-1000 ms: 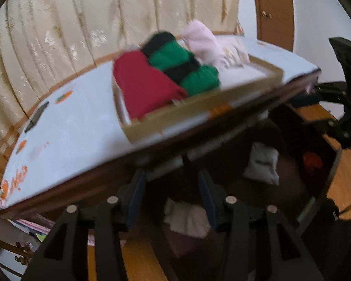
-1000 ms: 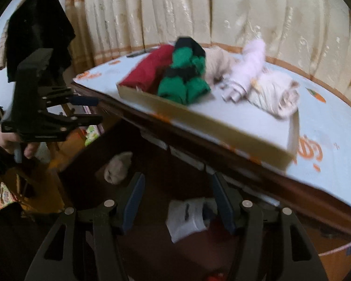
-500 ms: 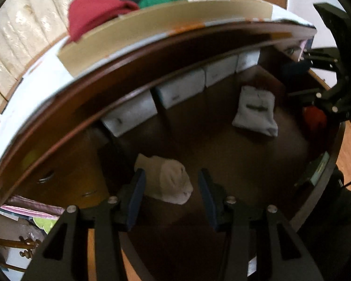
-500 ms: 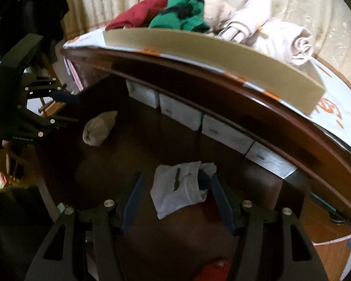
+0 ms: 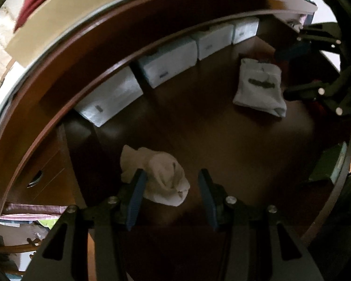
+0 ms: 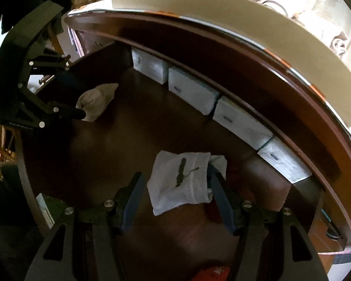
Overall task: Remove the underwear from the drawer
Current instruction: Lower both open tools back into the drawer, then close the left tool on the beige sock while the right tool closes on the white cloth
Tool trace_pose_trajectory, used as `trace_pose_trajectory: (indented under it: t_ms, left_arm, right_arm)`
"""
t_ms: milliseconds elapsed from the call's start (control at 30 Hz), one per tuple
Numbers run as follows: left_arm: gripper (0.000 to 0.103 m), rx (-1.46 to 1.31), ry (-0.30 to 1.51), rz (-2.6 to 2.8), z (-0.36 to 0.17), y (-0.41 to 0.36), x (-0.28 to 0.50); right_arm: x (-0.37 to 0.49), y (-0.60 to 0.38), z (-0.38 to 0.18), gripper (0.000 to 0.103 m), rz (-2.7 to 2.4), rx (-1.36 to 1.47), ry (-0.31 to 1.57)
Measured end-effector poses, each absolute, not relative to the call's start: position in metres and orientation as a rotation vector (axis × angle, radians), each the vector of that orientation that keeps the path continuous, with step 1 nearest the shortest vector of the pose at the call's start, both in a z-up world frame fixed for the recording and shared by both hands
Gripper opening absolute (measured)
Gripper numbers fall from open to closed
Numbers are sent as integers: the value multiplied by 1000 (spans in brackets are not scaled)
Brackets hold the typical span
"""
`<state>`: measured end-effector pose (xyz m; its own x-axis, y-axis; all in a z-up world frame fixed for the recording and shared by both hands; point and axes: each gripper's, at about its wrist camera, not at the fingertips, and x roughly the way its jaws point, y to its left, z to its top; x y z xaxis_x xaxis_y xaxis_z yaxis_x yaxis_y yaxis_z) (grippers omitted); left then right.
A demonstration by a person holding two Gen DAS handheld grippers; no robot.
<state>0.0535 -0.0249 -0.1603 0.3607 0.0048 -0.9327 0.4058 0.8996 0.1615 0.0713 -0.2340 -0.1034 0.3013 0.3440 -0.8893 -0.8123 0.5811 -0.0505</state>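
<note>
My left gripper (image 5: 170, 199) stood open and empty over the dark drawer (image 5: 222, 145), the crumpled cream underwear (image 5: 159, 175) between its fingers, while my right gripper (image 6: 175, 196), also parted, straddled the folded white underwear (image 6: 182, 180), perhaps brushing it on the right.
</note>
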Motion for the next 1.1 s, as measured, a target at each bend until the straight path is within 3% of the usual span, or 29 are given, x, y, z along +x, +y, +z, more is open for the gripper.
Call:
trace_pose_trajectory:
  t_ms: [767,867,1100]
  left_arm:
    - [47,455,1257,-246,-174,-29,66]
    - [47,477,1263,-246,-177,-30,68]
    - [47,516,1279,-231,-181,-37,68]
  right_arm:
    - [84,-203,-142,61,797,-772,1118]
    - [84,-201,-146,52,807,-779,1131]
    - [89,-201,-157,50,809,-783,1160]
